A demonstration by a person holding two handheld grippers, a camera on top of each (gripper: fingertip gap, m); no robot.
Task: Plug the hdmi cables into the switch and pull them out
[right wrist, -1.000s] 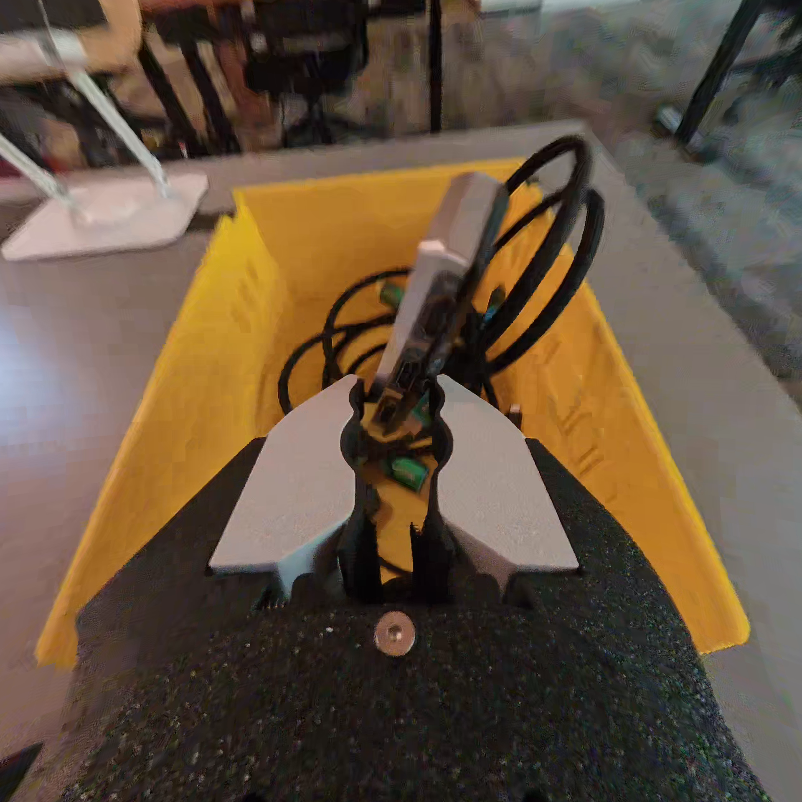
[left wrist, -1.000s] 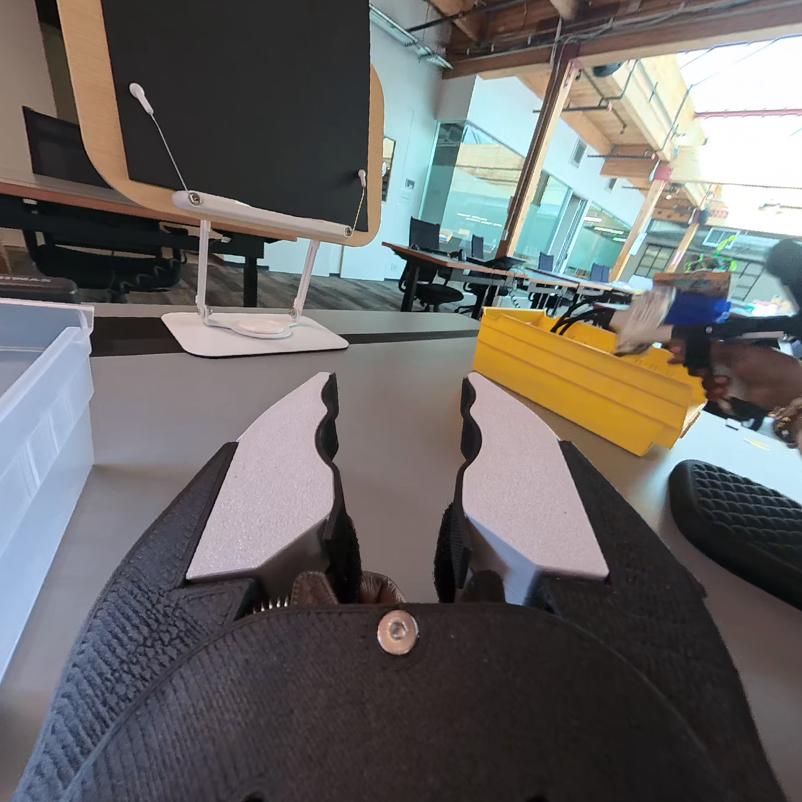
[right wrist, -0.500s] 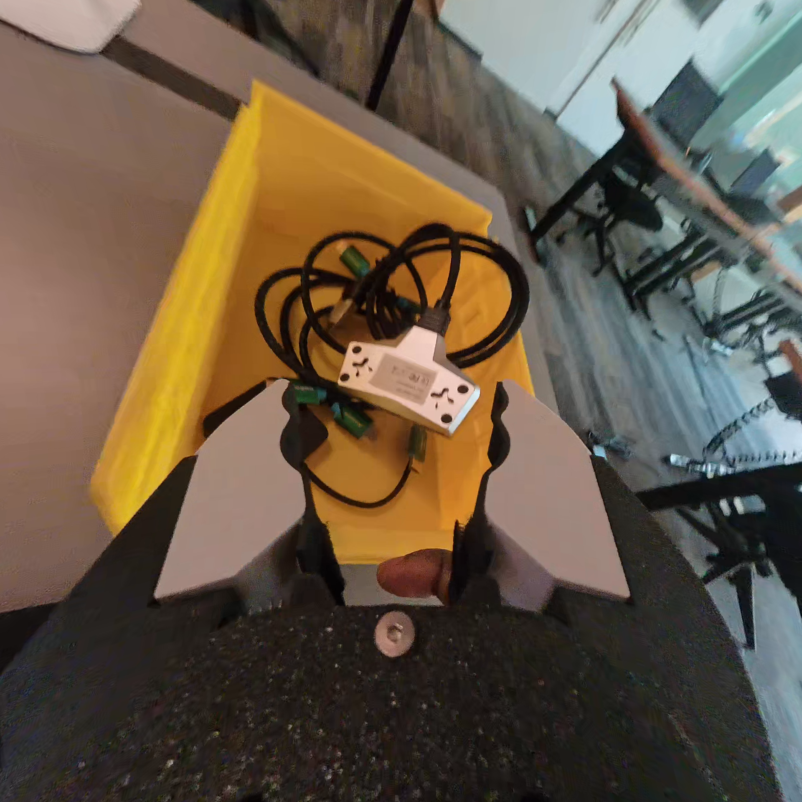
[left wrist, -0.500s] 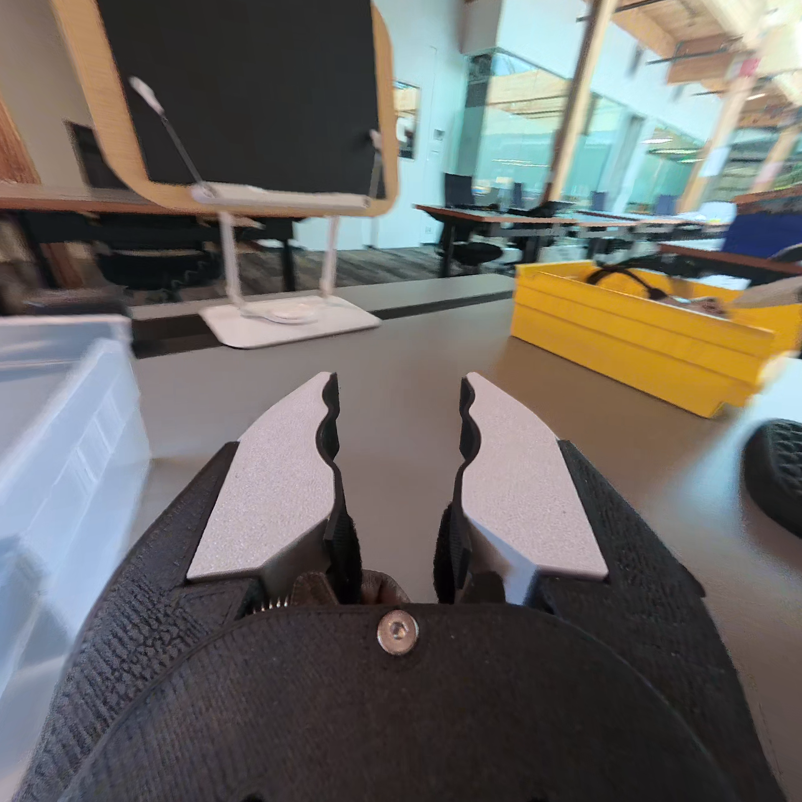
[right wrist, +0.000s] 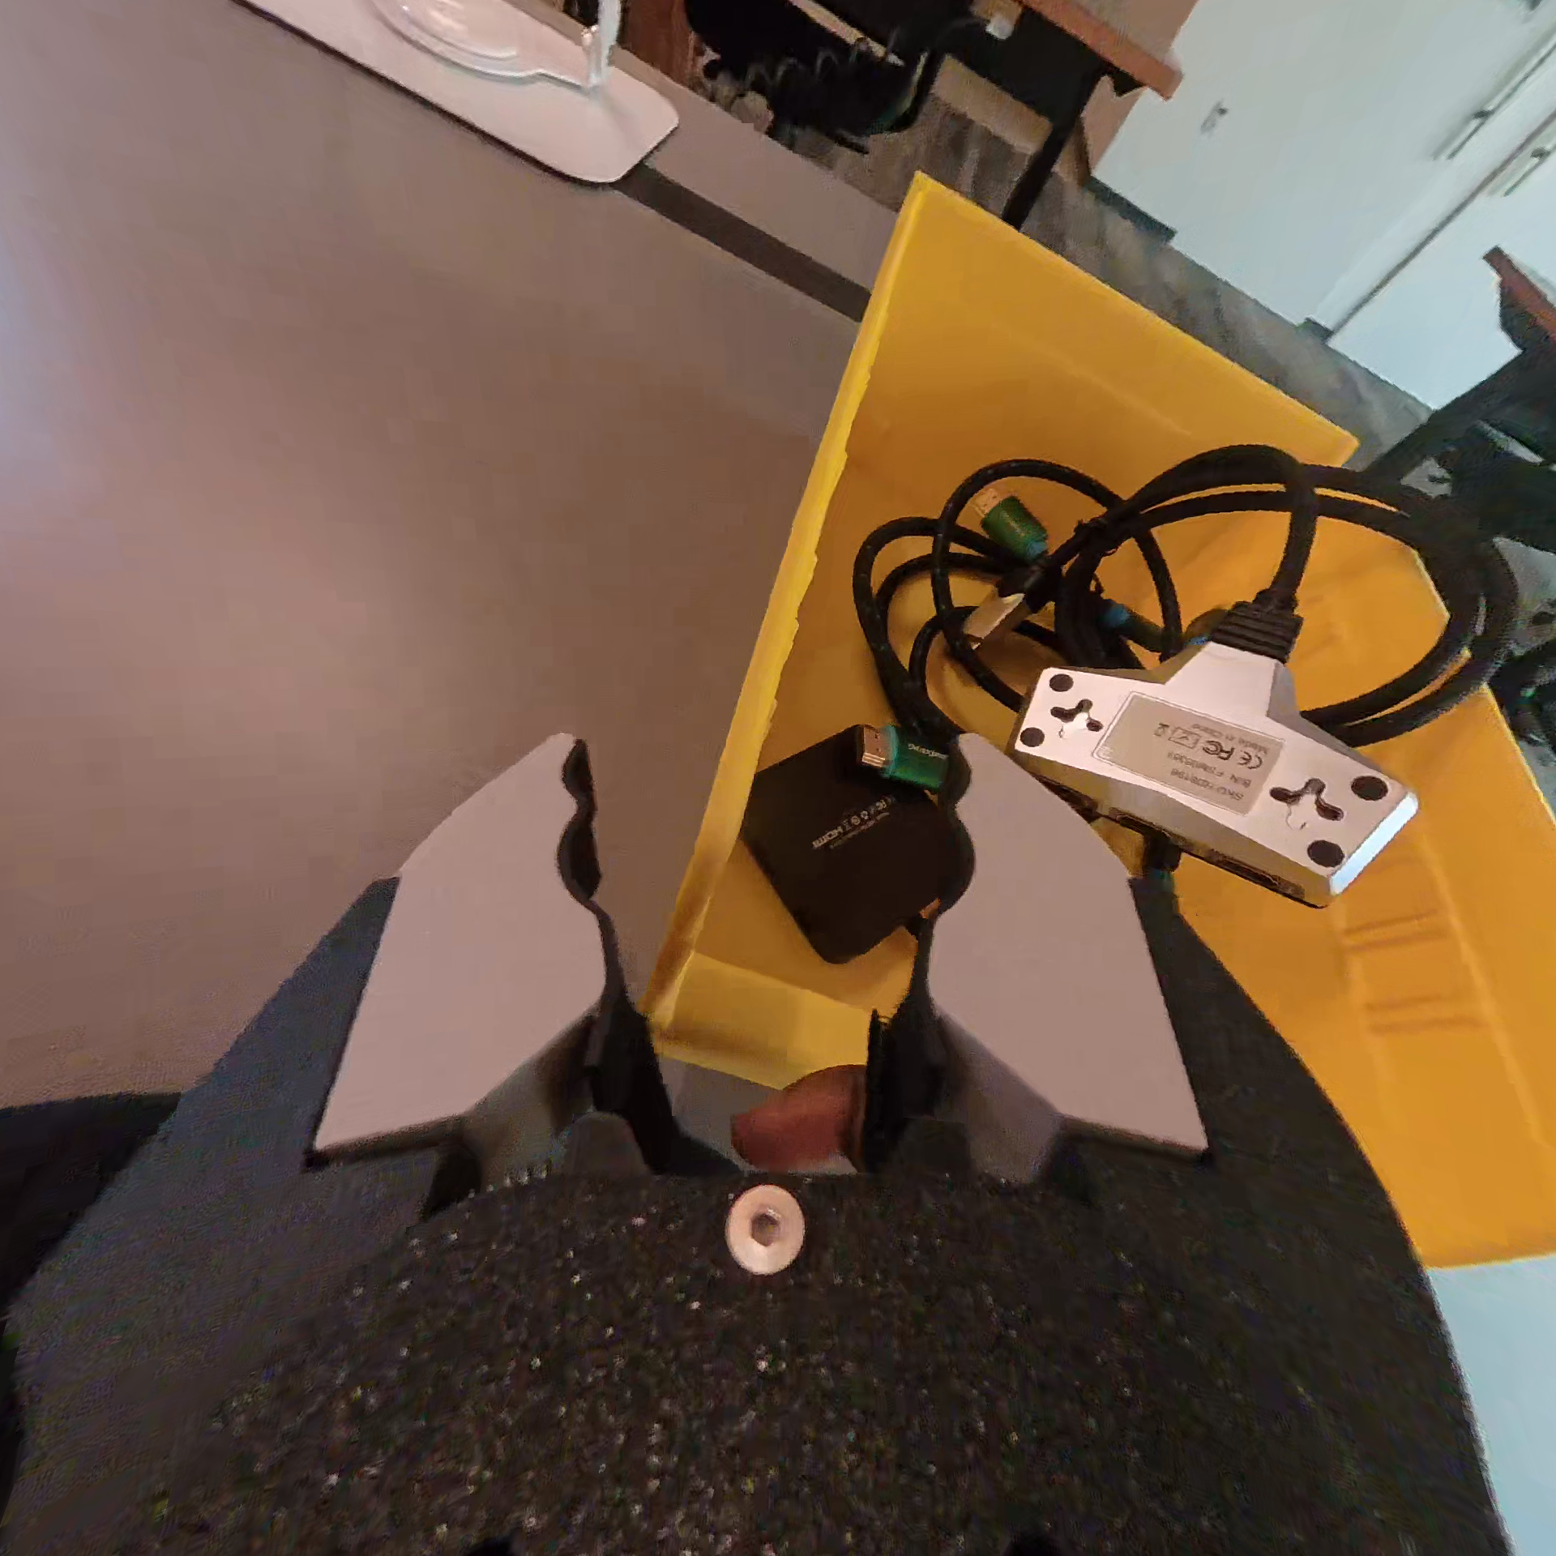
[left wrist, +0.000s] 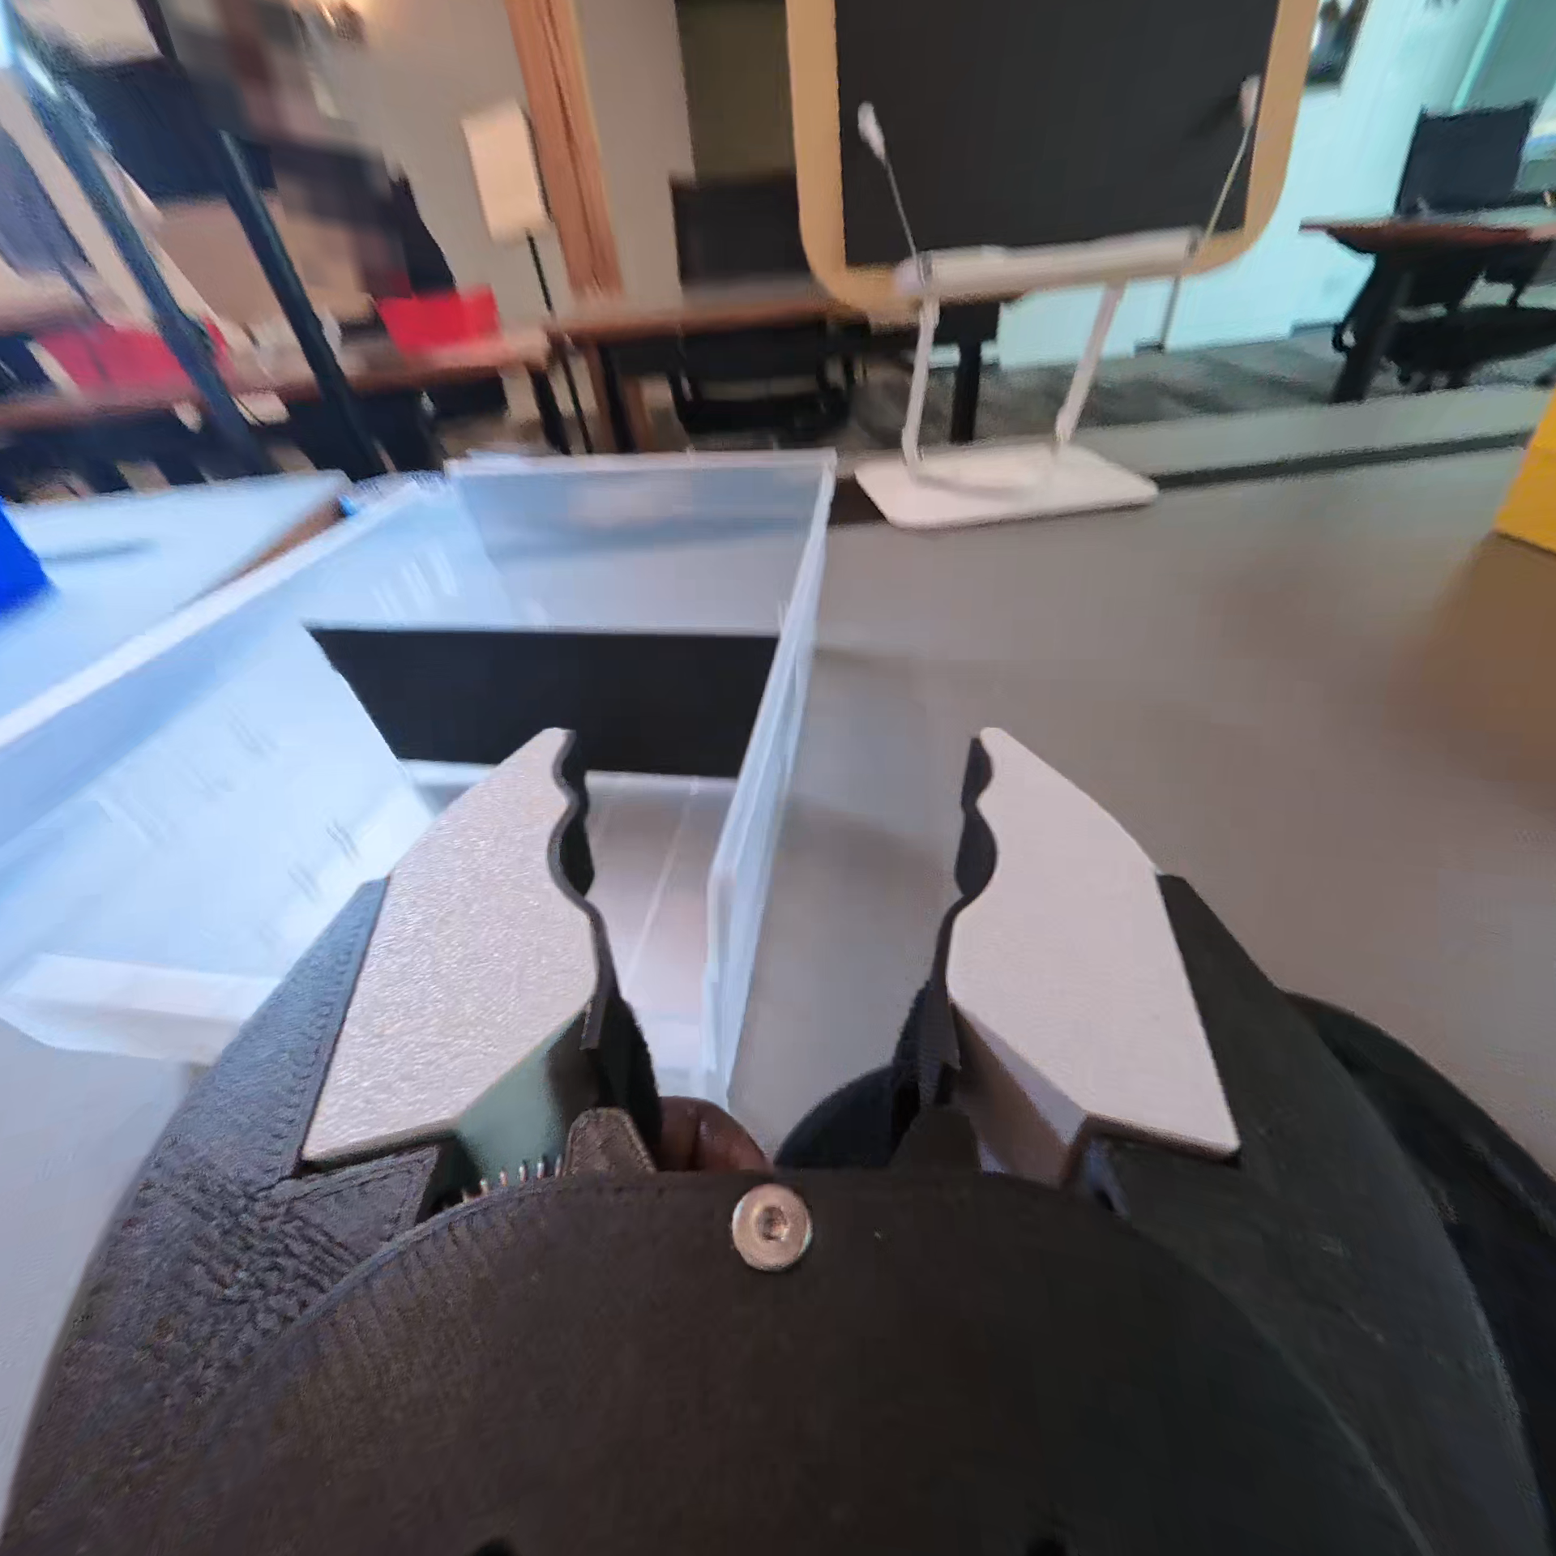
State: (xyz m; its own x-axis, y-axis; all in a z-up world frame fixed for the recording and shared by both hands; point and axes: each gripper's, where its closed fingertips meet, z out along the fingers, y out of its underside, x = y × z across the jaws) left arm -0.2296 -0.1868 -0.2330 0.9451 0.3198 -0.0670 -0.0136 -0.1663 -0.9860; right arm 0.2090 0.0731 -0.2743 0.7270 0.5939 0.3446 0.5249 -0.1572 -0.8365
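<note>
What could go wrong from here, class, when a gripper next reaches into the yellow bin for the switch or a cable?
1. The black cables lie in tangled loops, so lifting one green plug would likely drag others along.
2. The silver switch rests tilted on those loops, underside up; it may slip when gripped.
3. The open right hand-held gripper straddles the yellow bin wall and could knock it.

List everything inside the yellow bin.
The yellow bin holds a silver switch lying underside up, a black box, and tangled black HDMI cables with green plugs. The switch and the right gripper's finger hide part of the floor.
</note>
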